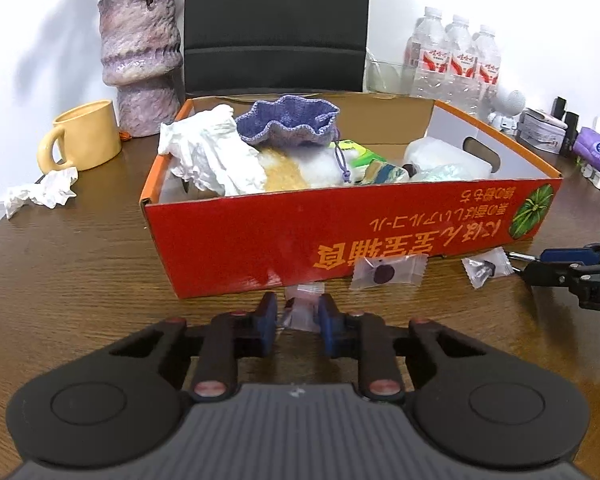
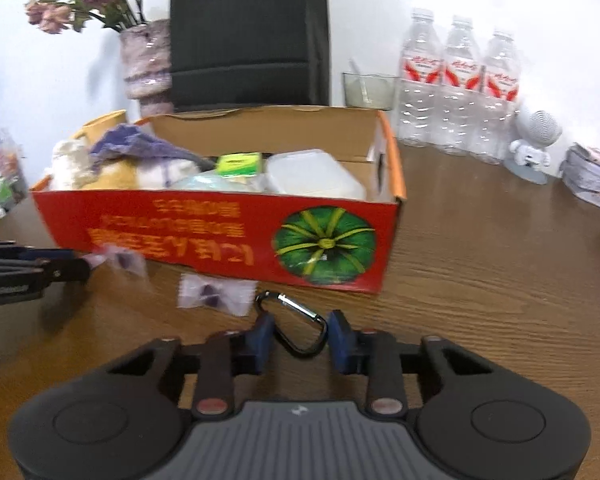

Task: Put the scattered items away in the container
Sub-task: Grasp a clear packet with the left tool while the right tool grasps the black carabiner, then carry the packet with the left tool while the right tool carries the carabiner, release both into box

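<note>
Both claws are pinched in on small things lying on the wooden table (image 1: pixel 80 280) in front of the red cardboard box (image 1: pixel 260 236). Left gripper (image 1: pixel 298 320) has its blue pads pressed on a clear wrapped candy (image 1: pixel 302 308) just short of the box's front wall. Right gripper (image 2: pixel 300 332) clasps a black and silver carabiner (image 2: pixel 296 324) between its pads, close to the box's corner with the green pumpkin print. Two more wrapped candies lie on the table against the box front, one (image 1: pixel 386 274) between the grippers and another (image 1: pixel 486 266) touching the right gripper's tip. Inside the box sit a purple crocheted pouch (image 1: pixel 288 120), white crumpled cloth (image 1: pixel 208 152) and a clear plastic container (image 2: pixel 312 174). A yellow mug (image 1: pixel 84 136) and crumpled tissue (image 1: pixel 44 192) rest left of the box.
</note>
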